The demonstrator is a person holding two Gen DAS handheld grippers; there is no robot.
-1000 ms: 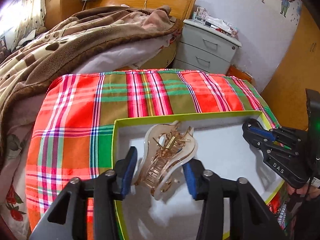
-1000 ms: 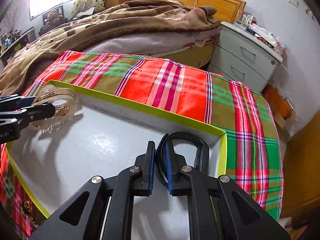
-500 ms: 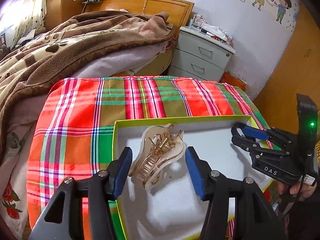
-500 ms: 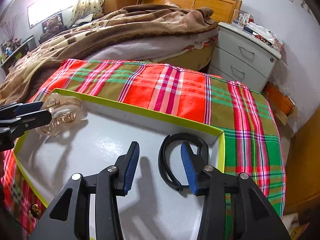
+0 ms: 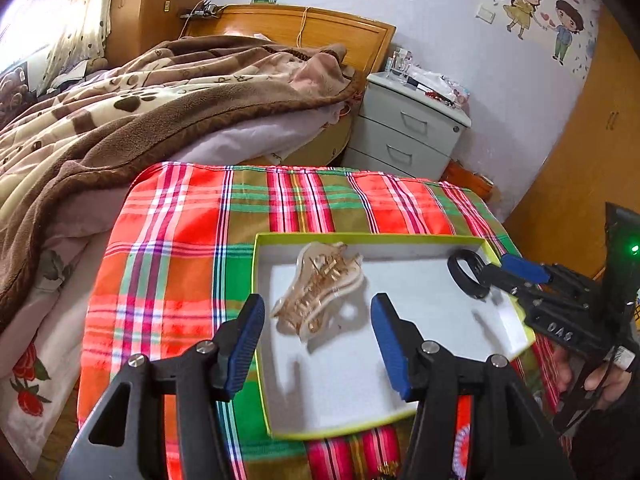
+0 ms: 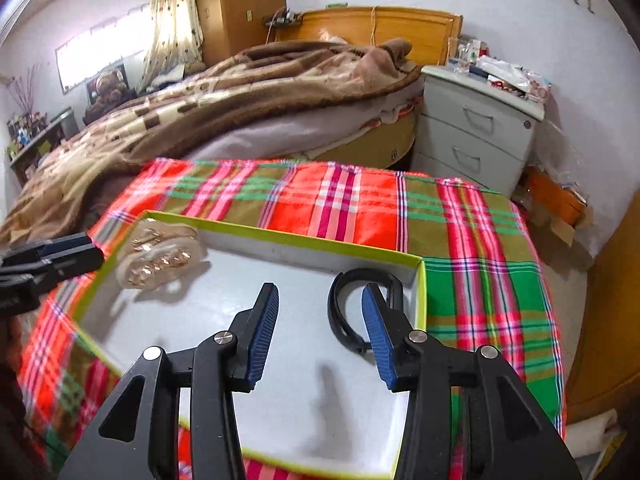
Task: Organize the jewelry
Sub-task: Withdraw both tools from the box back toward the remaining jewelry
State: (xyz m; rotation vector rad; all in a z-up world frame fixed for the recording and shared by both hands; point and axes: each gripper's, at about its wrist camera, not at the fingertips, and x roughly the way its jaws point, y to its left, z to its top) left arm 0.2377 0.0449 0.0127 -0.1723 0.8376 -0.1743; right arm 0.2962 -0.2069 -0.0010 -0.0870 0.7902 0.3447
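A translucent beige hair claw clip [image 5: 318, 290] with gold teeth lies in the white tray [image 5: 400, 240], near its far left corner; the clip [image 6: 158, 256] shows at the left in the right wrist view. My left gripper [image 5: 318, 320] hangs open above and behind it, touching nothing. A black ring-shaped band [image 6: 350, 308] lies in the tray's far right corner [image 6: 420, 280]; the band [image 5: 466, 276] also shows in the left wrist view. My right gripper [image 6: 320, 312] is open, raised just behind the band, its right finger crossing in front of it.
The lime-rimmed tray sits on a red-green plaid cloth [image 5: 180, 248] over a table. A bed with a brown blanket [image 5: 120, 120] lies beyond, and a grey nightstand [image 5: 408, 128] at the back right. A hand [image 5: 596, 376] holds the right gripper.
Both grippers let go and opened: the left released the claw clip, the right released the black band. Both then drew back and up from the tray, leaving the items lying inside.
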